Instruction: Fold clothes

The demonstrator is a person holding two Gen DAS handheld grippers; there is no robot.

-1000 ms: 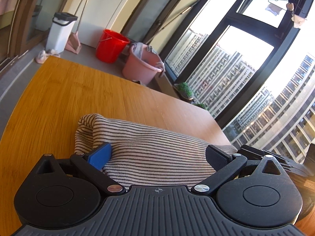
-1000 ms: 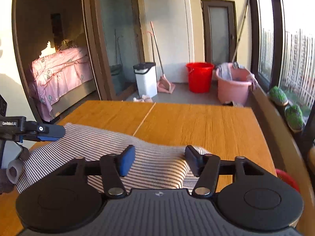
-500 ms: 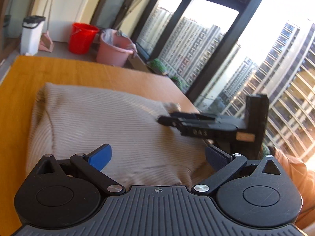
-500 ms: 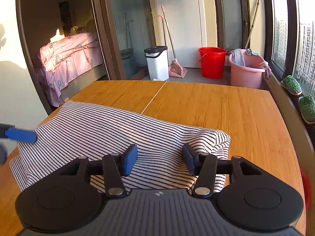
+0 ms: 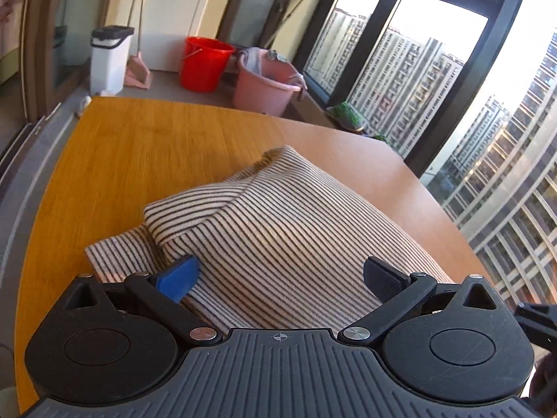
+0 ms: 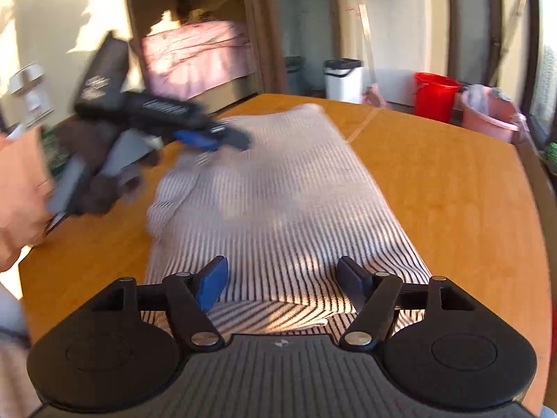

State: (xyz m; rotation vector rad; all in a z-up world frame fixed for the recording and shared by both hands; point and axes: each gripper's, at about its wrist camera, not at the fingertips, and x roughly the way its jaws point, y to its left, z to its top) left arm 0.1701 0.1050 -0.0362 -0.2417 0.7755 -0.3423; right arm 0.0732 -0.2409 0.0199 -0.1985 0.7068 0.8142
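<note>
Nearest in the right wrist view, the right gripper [image 6: 282,285] hangs over the near edge of the striped garment [image 6: 278,202]. Its jaws have just been opening and stand well apart; cloth lies below the gap but the pads do not press it. In the left wrist view the left gripper [image 5: 282,275] is likewise spread wide above the folded garment [image 5: 285,223], its blue finger [image 5: 179,273] beside a folded edge, nothing clamped. The garment lies in a long folded bundle on the wooden table [image 5: 132,160]. From the right side the left gripper [image 6: 212,137] shows blurred over the garment's far left part. Beyond the table stand a red bucket [image 5: 205,62], a pink basin [image 5: 268,83] and a white bin [image 5: 109,59]
</note>
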